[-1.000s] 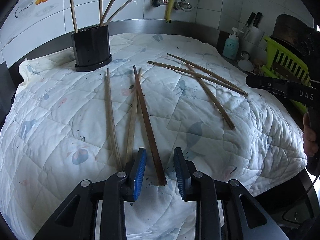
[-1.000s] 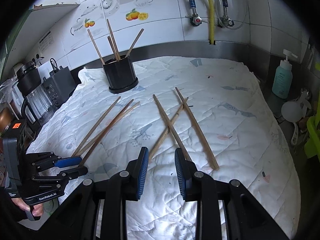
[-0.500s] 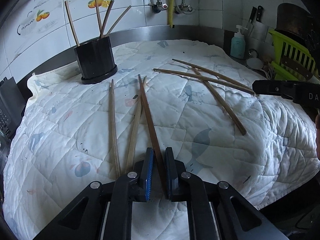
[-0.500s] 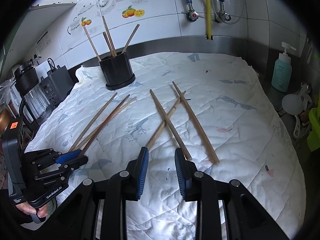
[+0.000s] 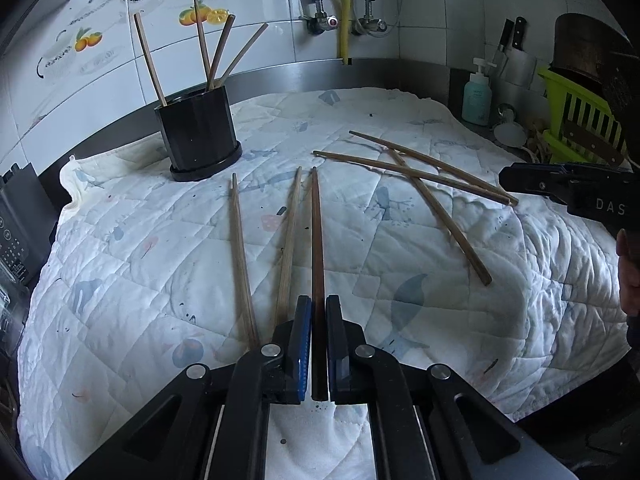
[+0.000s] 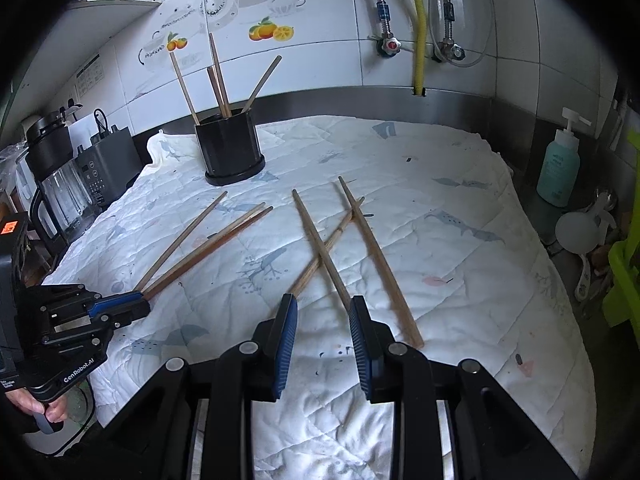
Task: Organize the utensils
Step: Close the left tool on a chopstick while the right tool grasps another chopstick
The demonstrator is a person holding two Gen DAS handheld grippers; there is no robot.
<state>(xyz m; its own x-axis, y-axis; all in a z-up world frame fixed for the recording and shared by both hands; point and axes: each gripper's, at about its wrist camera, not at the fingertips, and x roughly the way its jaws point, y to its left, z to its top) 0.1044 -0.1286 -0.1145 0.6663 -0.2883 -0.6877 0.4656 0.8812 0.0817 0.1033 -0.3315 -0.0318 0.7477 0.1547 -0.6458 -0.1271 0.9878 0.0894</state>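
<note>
My left gripper is shut on the near end of a dark brown chopstick, which points away over the white quilted cloth. Two lighter chopsticks lie just left of it. Three more chopsticks lie crossed on the right, in front of my right gripper, which is open and empty just above their near ends. A black holder with several chopsticks standing in it is at the back left. The left gripper also shows in the right wrist view.
A teal soap bottle and a green rack stand off the cloth at the right. A blender and a dark appliance stand at the left edge. A tiled wall with pipes runs behind.
My left gripper closed from open onto the dark chopstick and swung it to point straight ahead. My right gripper moved slightly forward toward the crossed chopsticks and stayed open.
</note>
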